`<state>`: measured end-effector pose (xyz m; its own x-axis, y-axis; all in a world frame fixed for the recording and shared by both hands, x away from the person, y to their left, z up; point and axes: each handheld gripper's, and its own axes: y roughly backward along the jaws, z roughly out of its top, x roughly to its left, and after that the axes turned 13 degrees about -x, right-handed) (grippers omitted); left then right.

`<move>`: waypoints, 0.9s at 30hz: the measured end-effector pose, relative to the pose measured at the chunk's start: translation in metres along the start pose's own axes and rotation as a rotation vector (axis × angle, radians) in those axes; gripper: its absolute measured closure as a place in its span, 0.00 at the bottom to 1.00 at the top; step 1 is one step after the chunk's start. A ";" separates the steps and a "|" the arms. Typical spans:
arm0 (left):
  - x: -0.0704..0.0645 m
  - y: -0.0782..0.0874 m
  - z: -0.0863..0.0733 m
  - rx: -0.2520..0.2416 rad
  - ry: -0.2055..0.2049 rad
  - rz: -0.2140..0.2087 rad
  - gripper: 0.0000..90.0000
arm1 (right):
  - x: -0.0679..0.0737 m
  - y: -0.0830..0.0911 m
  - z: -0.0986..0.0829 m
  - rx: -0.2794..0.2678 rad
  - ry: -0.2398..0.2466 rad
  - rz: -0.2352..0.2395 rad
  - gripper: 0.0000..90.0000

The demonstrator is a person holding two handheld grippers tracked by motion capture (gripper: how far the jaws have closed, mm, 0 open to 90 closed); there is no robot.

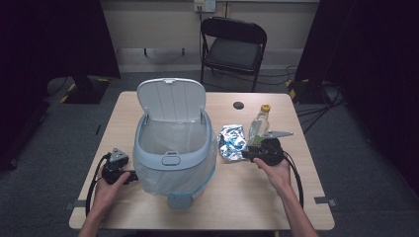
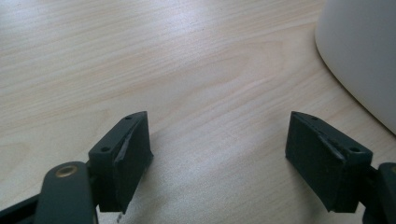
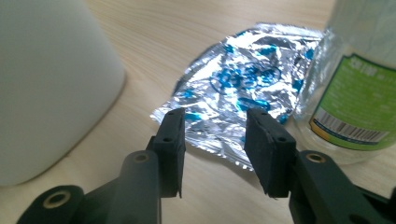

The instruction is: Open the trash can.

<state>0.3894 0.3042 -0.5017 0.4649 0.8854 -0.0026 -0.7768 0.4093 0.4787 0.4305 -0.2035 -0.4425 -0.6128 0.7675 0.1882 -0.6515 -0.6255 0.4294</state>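
Note:
A pale blue bin (image 1: 170, 159) with a white liner and its lid (image 1: 171, 99) raised stands mid-table. To its right lies a crumpled silver and blue foil wrapper (image 1: 231, 142), and beside that a clear bottle (image 1: 258, 126) with a yellow cap. My right gripper (image 1: 246, 154) is at the wrapper's near right edge. In the right gripper view it (image 3: 217, 140) is open, with the near edge of the wrapper (image 3: 243, 86) lying in the gap between its jaws. My left gripper (image 1: 131, 177) rests left of the bin, jaws wide open (image 2: 219, 149) over bare wood.
The bin wall (image 2: 364, 56) is close on the left gripper's right side and also curves up at the left (image 3: 46, 84) of the right gripper view. The bottle (image 3: 359, 93) stands just right of the right jaw. A black chair (image 1: 233, 47) stands behind the table (image 1: 247, 197).

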 end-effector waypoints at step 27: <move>0.000 0.000 0.000 0.000 0.000 0.000 0.24 | -0.018 -0.043 -0.033 0.041 0.001 -0.167 0.58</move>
<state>0.3893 0.3042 -0.5017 0.4648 0.8854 -0.0021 -0.7768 0.4089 0.4789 0.4542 -0.1950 -0.4935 -0.4981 0.8600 0.1106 -0.7254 -0.4832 0.4902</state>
